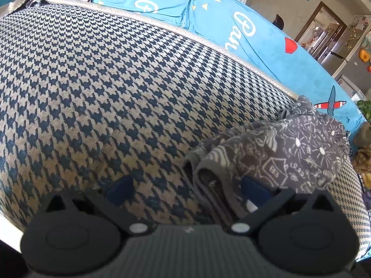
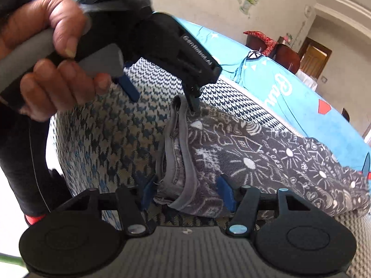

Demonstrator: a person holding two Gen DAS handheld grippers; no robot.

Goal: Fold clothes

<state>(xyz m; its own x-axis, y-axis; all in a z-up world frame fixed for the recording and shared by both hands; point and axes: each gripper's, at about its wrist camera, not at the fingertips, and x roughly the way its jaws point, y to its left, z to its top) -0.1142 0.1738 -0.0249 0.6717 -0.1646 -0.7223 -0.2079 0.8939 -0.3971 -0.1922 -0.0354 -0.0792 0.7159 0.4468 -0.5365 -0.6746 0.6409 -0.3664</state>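
A grey garment (image 1: 289,153) printed with white doodles lies bunched on a houndstooth cover (image 1: 104,81), its plain grey waistband facing me. My left gripper (image 1: 186,190) is open wide just above the cover. Its right finger (image 1: 254,188) sits against the waistband's near end and its left finger is over bare cover. In the right wrist view the garment (image 2: 266,157) stretches away to the right. My right gripper (image 2: 187,193) is open, its two blue fingers on either side of the waistband's near end. A hand (image 2: 46,53) holds the left gripper (image 2: 162,95) at the far end of the waistband.
A bright blue printed sheet (image 1: 220,18) lies beyond the houndstooth cover's beige edge. A silver fridge (image 1: 343,53) and a doorway stand at the far right. Dark chairs (image 2: 285,55) and a wooden door stand behind the blue sheet.
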